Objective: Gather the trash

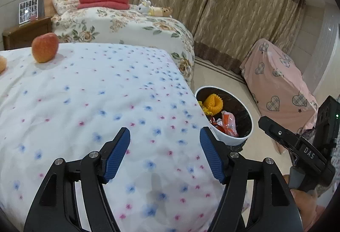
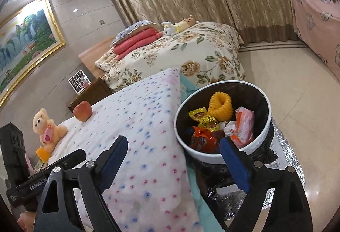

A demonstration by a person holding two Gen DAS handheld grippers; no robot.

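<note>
A white bin with a black liner (image 2: 184, 104) (image 1: 248, 132) stands on the floor beside the bed corner. Inside lie a yellow ribbed ring (image 2: 220, 107) (image 1: 213, 102), yellow, red and orange-white wrappers (image 2: 203, 138) (image 1: 229, 123). My left gripper (image 1: 164, 136) hovers open over the flowered white bedspread (image 1: 95, 104), nothing between its blue pads. My right gripper (image 2: 173, 144) is open and empty, straddling the bed edge and the bin's near rim. In the left wrist view the right gripper's black body shows at the right edge.
An apple (image 1: 45, 47) (image 2: 82, 110) sits far back on the bedspread, a small teddy bear (image 2: 47, 127) beside it. A second bed with floral cover (image 1: 127, 27), folded red blankets (image 1: 104, 0), a pink-covered piece of furniture (image 1: 278, 83), a nightstand (image 1: 25, 32) and curtains surround.
</note>
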